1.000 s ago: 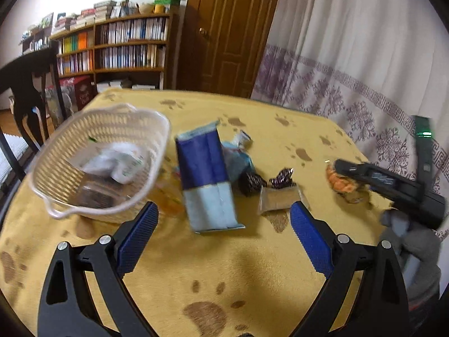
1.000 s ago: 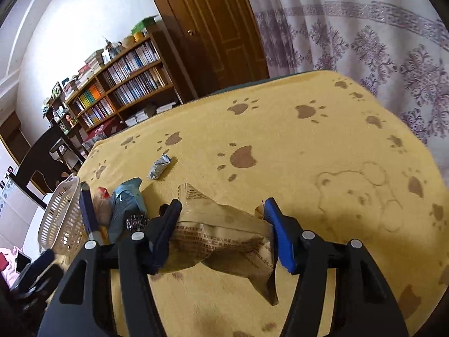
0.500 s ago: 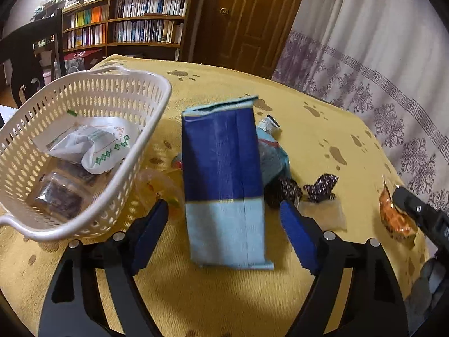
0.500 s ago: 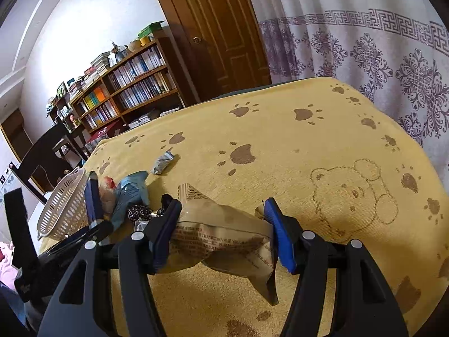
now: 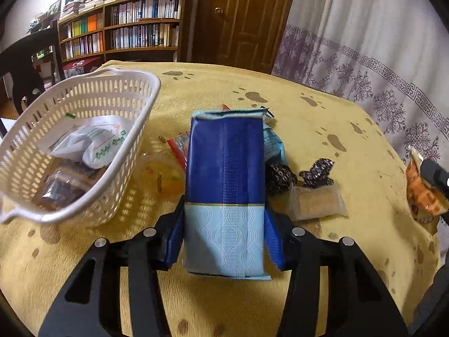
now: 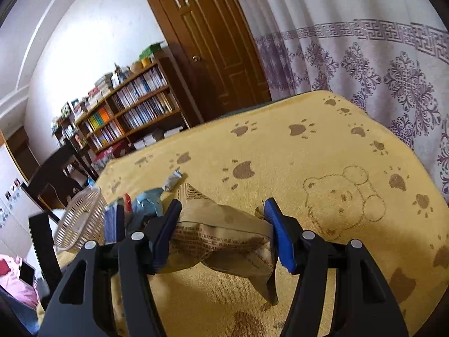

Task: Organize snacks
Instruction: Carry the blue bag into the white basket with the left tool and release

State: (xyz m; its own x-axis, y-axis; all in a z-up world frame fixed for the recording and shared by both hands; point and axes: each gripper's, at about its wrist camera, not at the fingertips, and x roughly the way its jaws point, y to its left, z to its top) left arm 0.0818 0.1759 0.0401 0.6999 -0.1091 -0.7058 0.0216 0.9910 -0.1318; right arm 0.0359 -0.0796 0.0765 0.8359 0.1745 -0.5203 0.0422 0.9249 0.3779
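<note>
Blue snack pack (image 5: 224, 196) clamped in left hand-held gripper (image 5: 224, 238) | tan packet (image 6: 221, 238) clamped in right hand-held gripper (image 6: 223, 236)

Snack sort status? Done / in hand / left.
Done: the white basket already holds a white packet and a dark clear-wrapped snack.

In hand: left gripper is closed on the blue pack; right gripper holds a tan packet.

Left: dark candies, a clear packet, a teal wrapper and an orange-yellow snack lie on the tablecloth.
</note>
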